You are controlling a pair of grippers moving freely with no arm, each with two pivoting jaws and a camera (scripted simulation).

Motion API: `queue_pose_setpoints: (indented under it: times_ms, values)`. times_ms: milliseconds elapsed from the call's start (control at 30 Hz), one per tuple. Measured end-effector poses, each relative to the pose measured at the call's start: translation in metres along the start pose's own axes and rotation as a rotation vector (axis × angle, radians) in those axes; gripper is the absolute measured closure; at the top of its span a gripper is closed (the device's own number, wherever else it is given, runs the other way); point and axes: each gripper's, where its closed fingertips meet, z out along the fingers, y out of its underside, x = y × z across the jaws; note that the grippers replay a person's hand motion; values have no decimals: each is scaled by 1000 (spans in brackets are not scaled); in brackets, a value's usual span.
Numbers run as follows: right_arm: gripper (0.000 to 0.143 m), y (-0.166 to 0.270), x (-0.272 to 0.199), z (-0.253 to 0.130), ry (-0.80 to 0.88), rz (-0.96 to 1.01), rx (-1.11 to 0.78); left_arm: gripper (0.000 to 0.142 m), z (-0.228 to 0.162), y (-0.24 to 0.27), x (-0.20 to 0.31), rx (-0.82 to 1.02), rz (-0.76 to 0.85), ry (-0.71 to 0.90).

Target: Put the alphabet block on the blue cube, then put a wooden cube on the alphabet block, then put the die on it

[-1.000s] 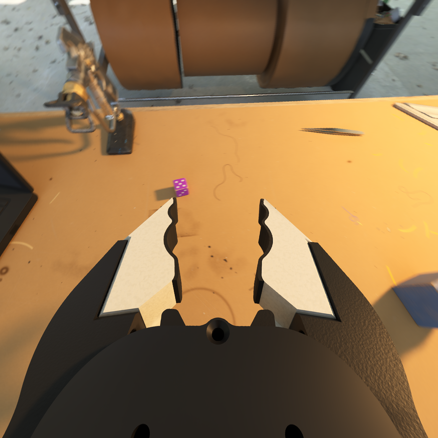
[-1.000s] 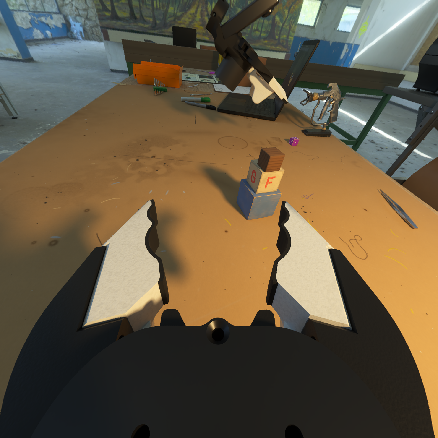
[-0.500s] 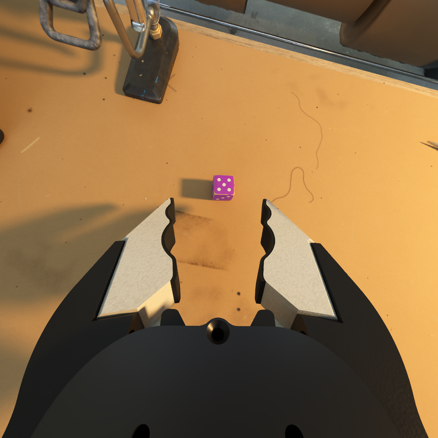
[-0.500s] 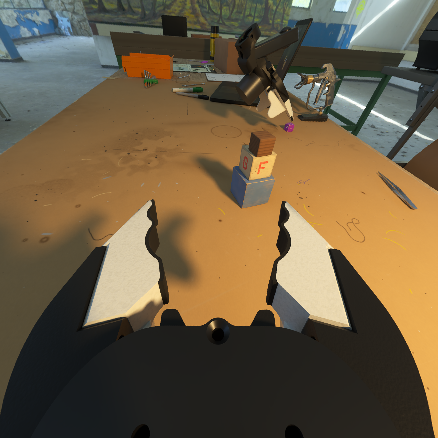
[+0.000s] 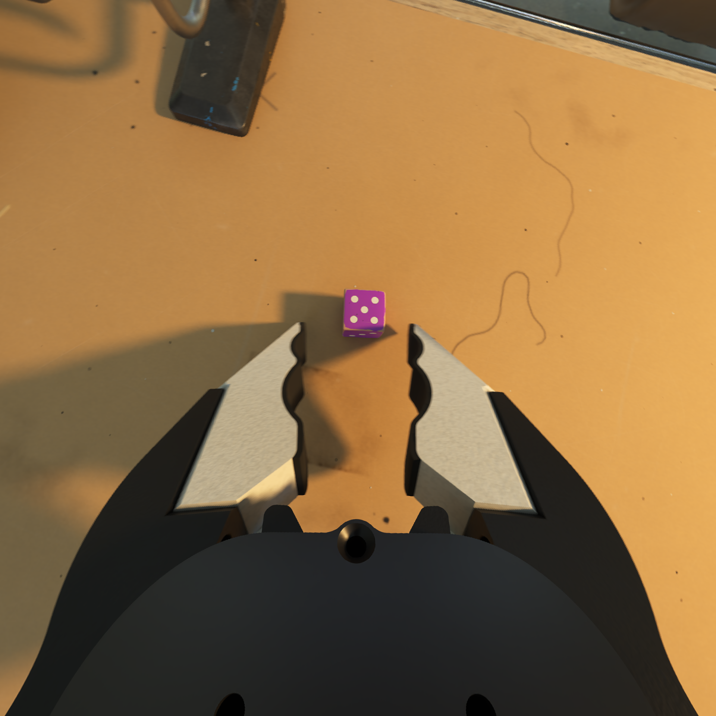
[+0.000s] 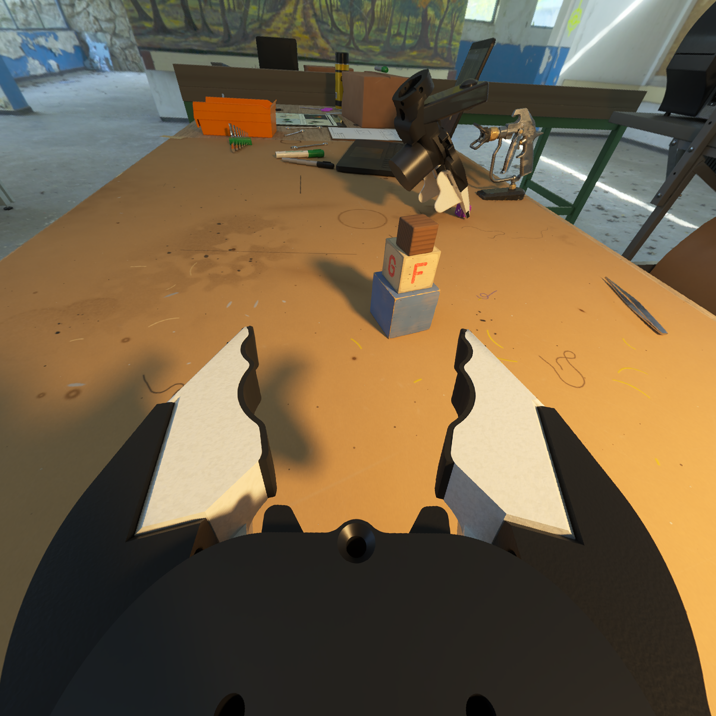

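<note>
A purple die (image 5: 364, 312) with white pips lies on the orange table, just ahead of my open left gripper (image 5: 355, 327), roughly centred between its fingertips and apart from them. In the right wrist view that left gripper (image 6: 451, 201) points steeply down over the die (image 6: 460, 211), which is mostly hidden by its fingers. Nearer stands a stack: a blue cube (image 6: 403, 310), an alphabet block (image 6: 411, 266) on it, a brown wooden cube (image 6: 416, 233) on top. My right gripper (image 6: 355, 329) is open and empty, well short of the stack.
A metal spray gun on a black base (image 5: 222, 73) (image 6: 507, 155) stands beyond the die. A laptop (image 6: 372, 157), markers, an orange box (image 6: 234, 116) and a cardboard box (image 6: 366, 98) lie at the far end. A thin metal blade (image 6: 635, 306) lies right. The table edge (image 5: 581, 42) is close.
My left gripper has come down and forward onto the die, which now sits just at the fingertips; the jaws have narrowed somewhat. The right gripper has drifted slightly; the stack has not moved.
</note>
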Motion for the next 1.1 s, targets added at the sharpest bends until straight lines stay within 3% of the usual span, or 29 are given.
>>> queue_pose_setpoints:
  times_ms: [67,100,333,633,767,933,1100]
  values:
    - [40,0,0,-1,1,1,0,119,0,1,3,-3,18,32]
    - [40,0,0,-1,3,2,-1,121,0,1,4,-3,23,35]
    - [43,-9,-3,-4,-3,-10,20,121,-25,9,5,15,36,130]
    - [45,-18,-14,-5,-14,-43,27,121,-123,30,29,134,235,355]
    - [46,-21,-17,-4,-20,-51,30,121,-185,45,77,189,420,536]
    - [46,-20,-21,2,-33,-56,16,121,-254,79,172,207,839,795]
    - [46,-17,-23,5,-38,-63,-1,121,-275,114,242,125,1107,947]
